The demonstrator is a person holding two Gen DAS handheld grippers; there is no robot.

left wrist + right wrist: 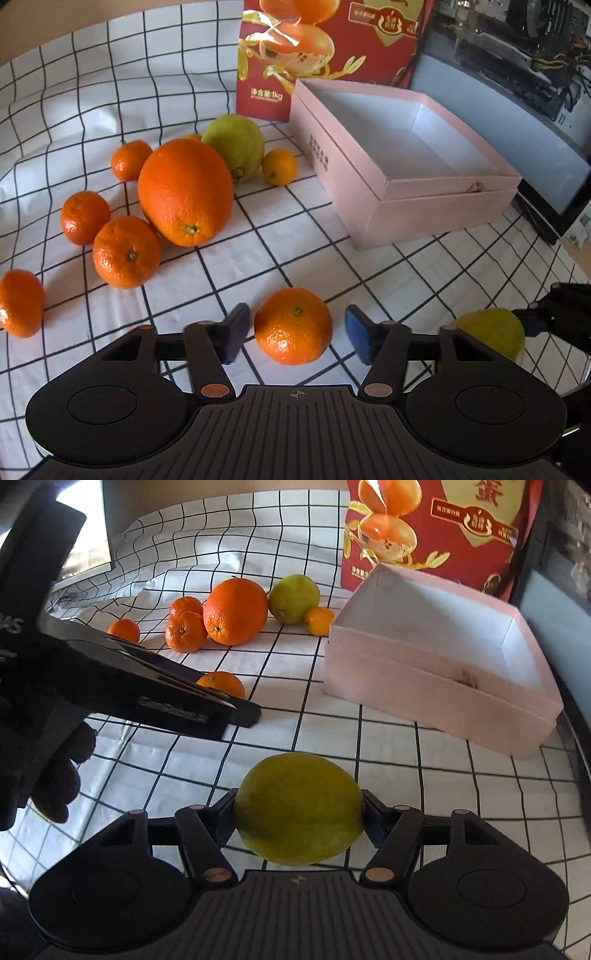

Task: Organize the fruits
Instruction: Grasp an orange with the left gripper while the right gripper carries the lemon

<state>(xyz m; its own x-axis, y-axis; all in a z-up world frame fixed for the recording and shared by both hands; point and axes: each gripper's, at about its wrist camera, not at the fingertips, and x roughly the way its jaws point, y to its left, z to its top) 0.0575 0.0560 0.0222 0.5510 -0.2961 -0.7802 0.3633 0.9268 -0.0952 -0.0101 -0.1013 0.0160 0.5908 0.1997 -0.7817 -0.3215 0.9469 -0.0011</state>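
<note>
Between spread left jaws: dimpled round mandarin [293,325]; right jaws pinch smooth lemon [299,809].

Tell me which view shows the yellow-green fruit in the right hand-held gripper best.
The right wrist view: the yellow-green fruit fills the centre, whole, clamped by the right hand-held gripper. The left wrist view catches only a piece of it at the right edge, partly hidden behind the gripper bodies.

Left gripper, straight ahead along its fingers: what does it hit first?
The mandarin, which sits between the open left gripper fingers and apart from both pads. Beyond it lies bare checked cloth; depth past that is unclear.
</note>
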